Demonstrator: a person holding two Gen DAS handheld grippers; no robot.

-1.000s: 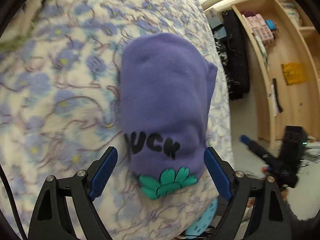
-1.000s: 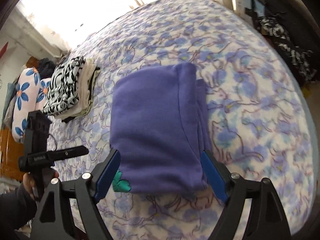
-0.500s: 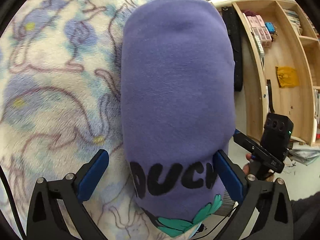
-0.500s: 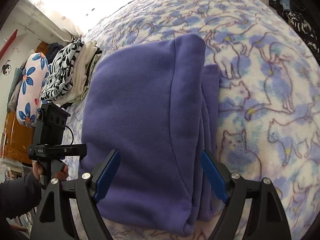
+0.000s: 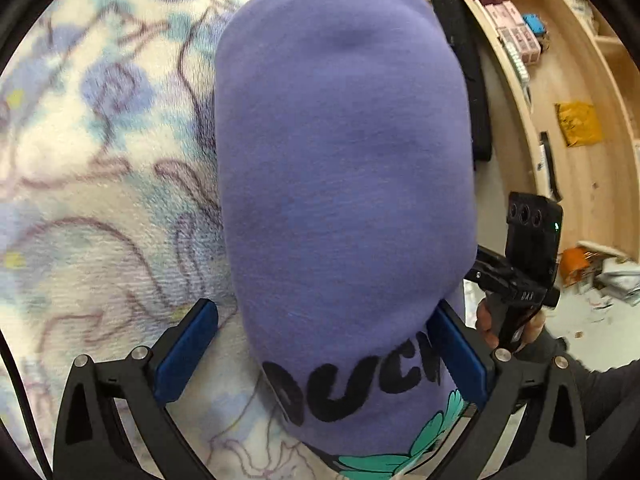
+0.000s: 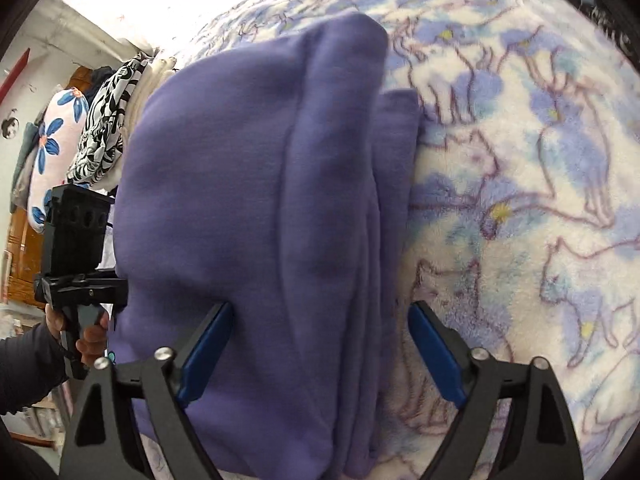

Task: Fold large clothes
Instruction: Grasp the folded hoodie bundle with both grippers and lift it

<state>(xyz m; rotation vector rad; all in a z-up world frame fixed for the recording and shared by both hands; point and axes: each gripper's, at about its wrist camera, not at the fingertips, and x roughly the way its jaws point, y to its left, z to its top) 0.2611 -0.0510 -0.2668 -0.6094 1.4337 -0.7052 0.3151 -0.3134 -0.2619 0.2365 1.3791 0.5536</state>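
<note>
The folded purple sweatshirt [image 5: 344,200] is lying on the bed [image 5: 100,208], on a fleece blanket printed with blue cats. The left gripper [image 5: 320,354] is standing wide, its jaws having just been opening, with the printed end of the sweatshirt sitting between its blue pads [image 5: 186,350]. The left pad is standing clear of the cloth; the right pad is right against its edge, and whether it is touching I cannot tell. The black letters and a green print are lying just ahead of and below this gripper.

The right gripper [image 6: 320,354] is also standing wide, straddling the layered side edge of the sweatshirt [image 6: 256,216]. Its left pad is lying over the purple cloth and its right pad is sitting over the bare blanket just beside the edge. Neither gripper is pinching anything.

Far ahead and to the left of the right gripper, a stack of folded clothes [image 6: 112,120] is resting on the bed. To the right of the left gripper, wooden shelves [image 5: 568,92] are standing against the wall.
</note>
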